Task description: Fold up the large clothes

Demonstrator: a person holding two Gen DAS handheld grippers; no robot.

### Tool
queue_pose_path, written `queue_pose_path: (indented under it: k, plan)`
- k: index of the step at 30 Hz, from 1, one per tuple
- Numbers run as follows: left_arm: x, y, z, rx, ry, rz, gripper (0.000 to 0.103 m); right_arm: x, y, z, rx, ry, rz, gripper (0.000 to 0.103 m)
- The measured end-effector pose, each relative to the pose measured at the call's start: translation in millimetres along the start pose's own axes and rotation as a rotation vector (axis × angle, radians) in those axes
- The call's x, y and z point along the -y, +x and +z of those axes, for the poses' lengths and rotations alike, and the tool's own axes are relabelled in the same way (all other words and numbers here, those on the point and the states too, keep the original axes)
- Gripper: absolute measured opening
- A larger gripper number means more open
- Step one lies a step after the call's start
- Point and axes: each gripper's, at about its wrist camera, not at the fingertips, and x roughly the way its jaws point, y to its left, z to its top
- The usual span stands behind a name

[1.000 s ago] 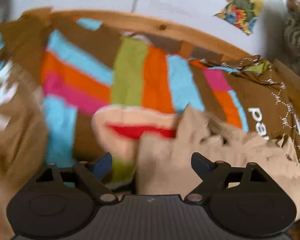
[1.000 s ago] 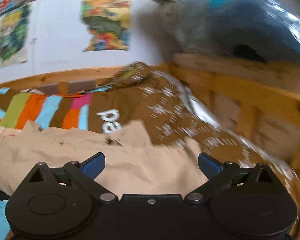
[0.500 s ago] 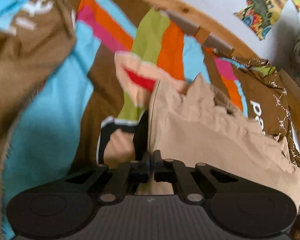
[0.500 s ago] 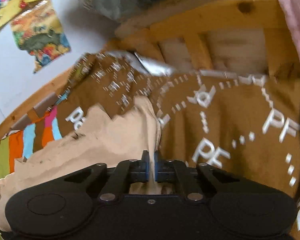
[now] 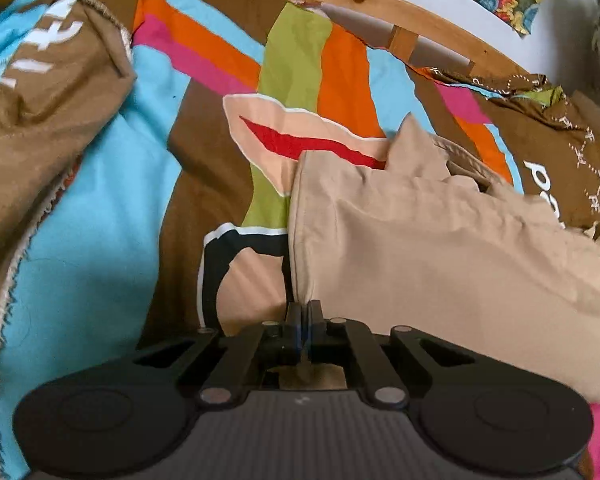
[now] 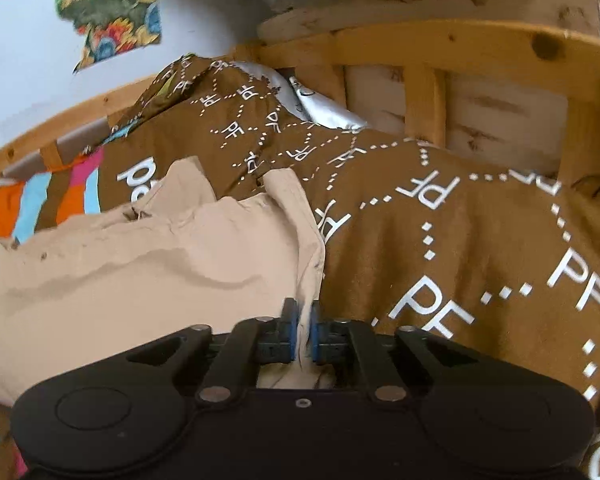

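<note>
item: left gripper [image 5: 303, 312], nearest in the left wrist view; fingers pinched together on the near left corner of the beige garment [image 5: 440, 252].
item: right gripper [image 6: 303, 316], nearest in the right wrist view; blue pads clamped on the near right edge of the same garment.
item: beige garment, lying rumpled across the striped bedspread [image 5: 100, 220] between the two grippers; far edge jagged and bunched, no crisp crease visible.
item: brown lettered blanket [image 6: 460, 240], just beside the garment on its right, heaped toward the wooden bed frame [image 6: 460, 48].
item: paper pictures on the wall [image 6: 108, 4], farthest.
status, by judgement: corners secured, cloth neither smoothed nor folded; spreading and every fold appear outstanding.
</note>
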Motion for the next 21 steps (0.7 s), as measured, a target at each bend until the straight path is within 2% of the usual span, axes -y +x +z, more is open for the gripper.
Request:
queue_pose_path:
  k: [2,4,5,6,7,8,10,12,14,16,18,20,21]
  plan:
    - [4,-6,0,0.002,0.023,0.018,0.008,-2,-7,0,0.002,-0.013,-0.022,0.024]
    - [4,-16,-1,0.017,0.015,0.013,0.011,-3,-18,5,0.019,-0.008,0.000,0.026]
    - [3,-23,-2,0.032,0.005,0.011,0.020,-5,-26,7,0.031,-0.002,0.016,0.034]
    - [3,-29,-4,0.046,0.001,0.015,0.033,-8,-34,9,0.043,0.005,0.032,0.039]
    - [4,-37,-6,0.068,0.002,0.028,0.042,-10,-41,10,0.053,0.013,0.052,0.050]
    - [5,-47,-9,0.098,0.007,0.043,0.057,-12,-49,9,0.056,0.026,0.075,0.059]
    - [9,-64,-16,0.146,0.025,0.047,0.062,-14,-61,5,0.039,0.077,0.134,0.064]
    - [11,-77,-23,0.144,0.016,-0.015,0.067,-14,-62,-2,-0.019,0.153,0.213,0.070]
    - [9,-78,-30,0.077,-0.048,-0.126,0.068,-10,-56,-10,-0.084,0.231,0.278,0.074]
    - [3,-64,-34,-0.024,-0.176,-0.282,0.072,-4,-46,-15,-0.130,0.295,0.298,0.076]
    - [-5,-45,-40,-0.094,-0.350,-0.384,0.076,6,-33,-19,-0.157,0.365,0.283,0.077]
    - [-7,-28,-43,-0.121,-0.467,-0.402,0.075,21,-20,-26,-0.187,0.468,0.257,0.076]
    - [-5,-22,-43,-0.120,-0.477,-0.381,0.075,29,-16,-30,-0.186,0.526,0.258,0.075]
